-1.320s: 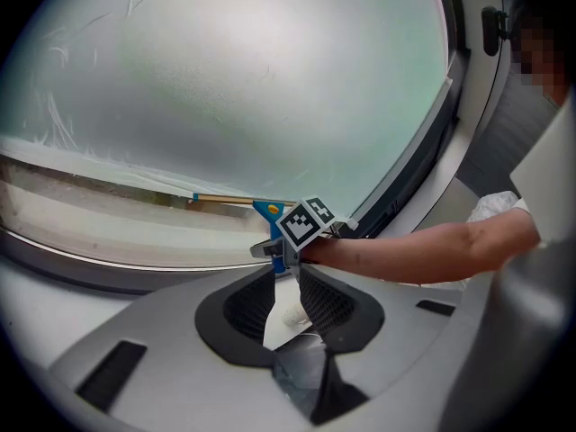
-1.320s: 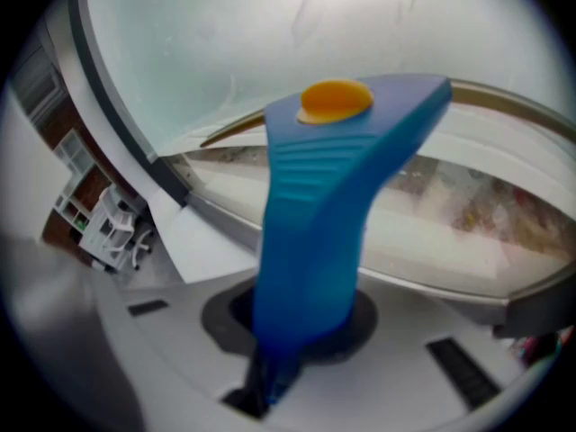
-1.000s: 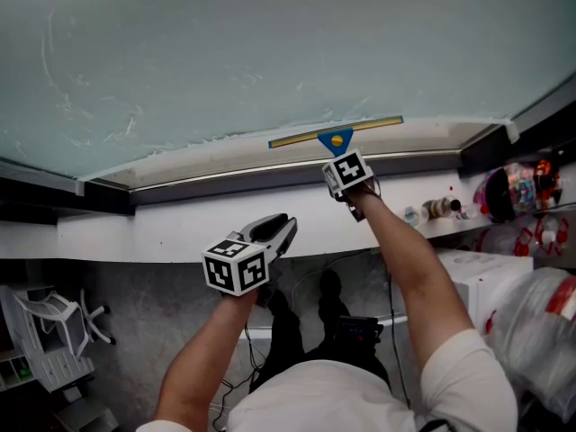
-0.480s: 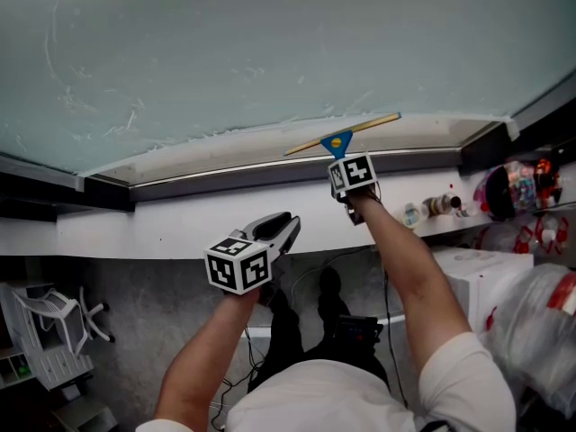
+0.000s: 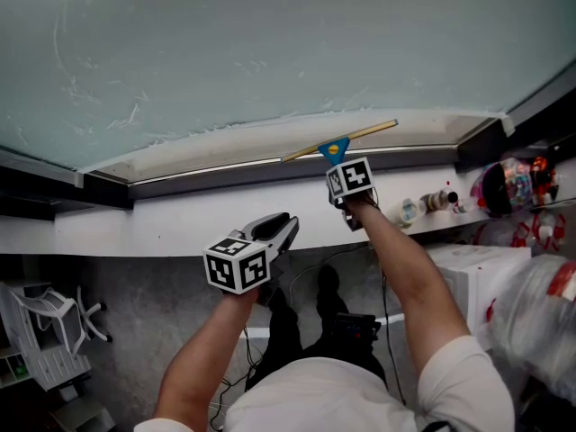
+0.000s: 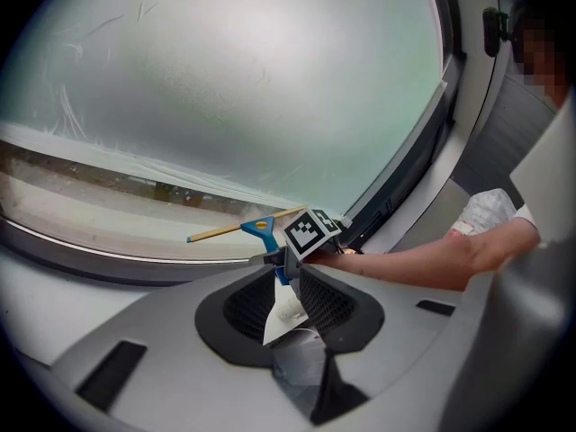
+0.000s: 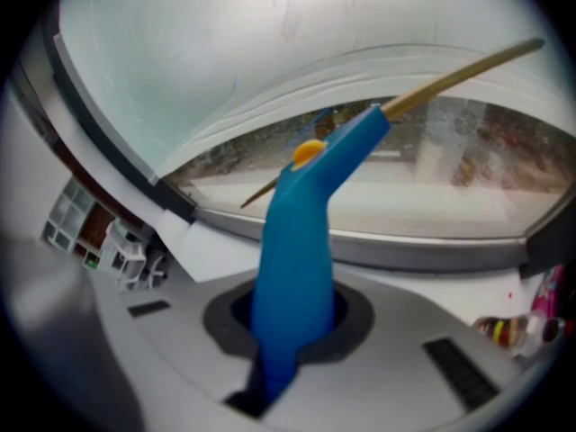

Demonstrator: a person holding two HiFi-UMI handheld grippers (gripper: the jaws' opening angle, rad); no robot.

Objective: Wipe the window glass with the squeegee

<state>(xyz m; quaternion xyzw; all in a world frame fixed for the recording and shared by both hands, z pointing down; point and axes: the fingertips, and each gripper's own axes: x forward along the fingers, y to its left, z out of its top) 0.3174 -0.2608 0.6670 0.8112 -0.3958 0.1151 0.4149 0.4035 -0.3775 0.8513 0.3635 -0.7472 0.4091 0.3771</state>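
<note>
The squeegee (image 5: 334,148) has a blue handle and a thin yellow blade. Its blade lies tilted along the bottom edge of the window glass (image 5: 270,52), right end higher. My right gripper (image 5: 340,165) is shut on the handle just below the blue head. In the right gripper view the blue handle (image 7: 297,259) rises from between the jaws toward the glass (image 7: 225,43). My left gripper (image 5: 279,229) hangs lower left over the white sill (image 5: 162,228), shut and holding nothing. The left gripper view shows the squeegee (image 6: 261,227) and the right gripper's marker cube (image 6: 308,232) ahead.
A dark window frame (image 5: 270,174) runs under the glass. To the right a ledge carries small bottles (image 5: 432,203); below it are a white box (image 5: 468,268) and plastic bags (image 5: 540,313). A white chair (image 5: 54,322) stands on the floor at lower left.
The squeegee blade has rolled from nearly level to tilted, its left end dropping. The right hand shifted slightly sideways. The left gripper has stayed put.
</note>
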